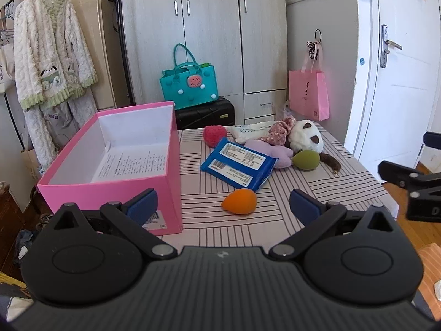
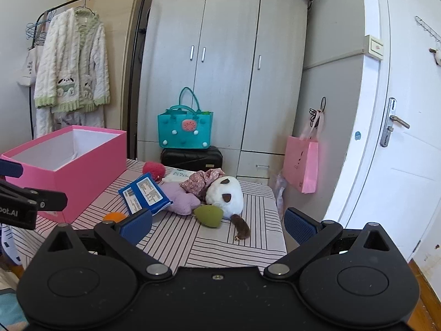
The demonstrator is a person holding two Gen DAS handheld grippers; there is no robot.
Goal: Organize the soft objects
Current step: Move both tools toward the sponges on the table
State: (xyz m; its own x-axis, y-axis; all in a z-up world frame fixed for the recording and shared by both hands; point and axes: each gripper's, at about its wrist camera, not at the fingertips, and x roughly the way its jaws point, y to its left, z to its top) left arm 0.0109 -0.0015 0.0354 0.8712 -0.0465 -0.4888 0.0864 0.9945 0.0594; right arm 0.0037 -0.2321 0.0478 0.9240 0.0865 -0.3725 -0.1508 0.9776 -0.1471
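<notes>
— Left wrist view: what sits on the table (image 1: 317,193)?
— Pink box (image 1: 115,176), uncovered, at its left. Right of it lie a plush dog (image 1: 306,135), blue pack (image 1: 238,164), purple star (image 1: 275,151), red heart (image 1: 214,135), green sponge (image 1: 306,160) and orange sponge (image 1: 239,201), all outside the box.
— Grippers?
— Left gripper (image 1: 223,204) and right gripper (image 2: 217,223) both spread wide, holding nothing.
</notes>
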